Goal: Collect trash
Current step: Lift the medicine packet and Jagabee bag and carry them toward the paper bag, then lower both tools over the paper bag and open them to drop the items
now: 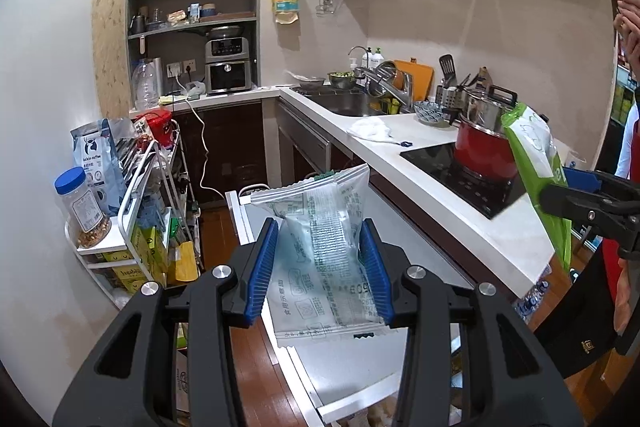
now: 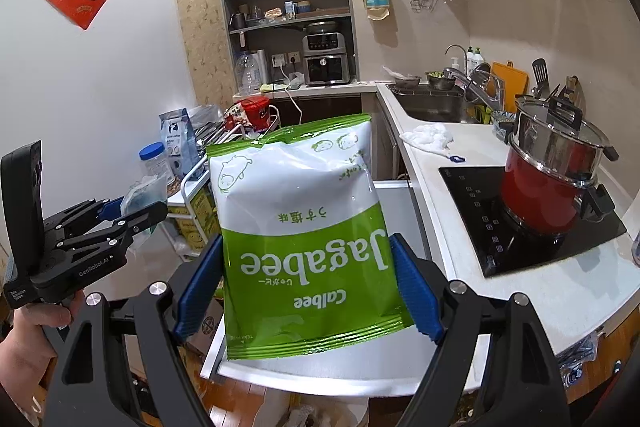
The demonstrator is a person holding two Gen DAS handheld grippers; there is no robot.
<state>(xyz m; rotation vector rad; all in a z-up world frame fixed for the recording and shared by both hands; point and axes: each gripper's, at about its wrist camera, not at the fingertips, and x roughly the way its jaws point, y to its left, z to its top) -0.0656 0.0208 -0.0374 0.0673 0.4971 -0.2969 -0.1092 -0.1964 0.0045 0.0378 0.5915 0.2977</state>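
My left gripper (image 1: 320, 251) is shut on a clear, pale blue printed wrapper (image 1: 324, 251) and holds it in the air above a white pulled-out panel (image 1: 352, 351). My right gripper (image 2: 308, 279) is shut on a green and white Jagabee snack bag (image 2: 304, 227), held upside down in the air. The snack bag also shows at the right of the left wrist view (image 1: 536, 163), in the right gripper (image 1: 560, 199). The left gripper (image 2: 132, 215) with the wrapper (image 2: 142, 191) shows at the left of the right wrist view.
A white counter (image 2: 432, 195) runs along the right with a black cooktop (image 2: 520, 227), a red pot (image 2: 548, 183), a crumpled white tissue (image 2: 428, 137) and a sink (image 2: 432, 105). A white cart (image 1: 132, 195) with jars and bags stands at the left. Shelves stand at the back.
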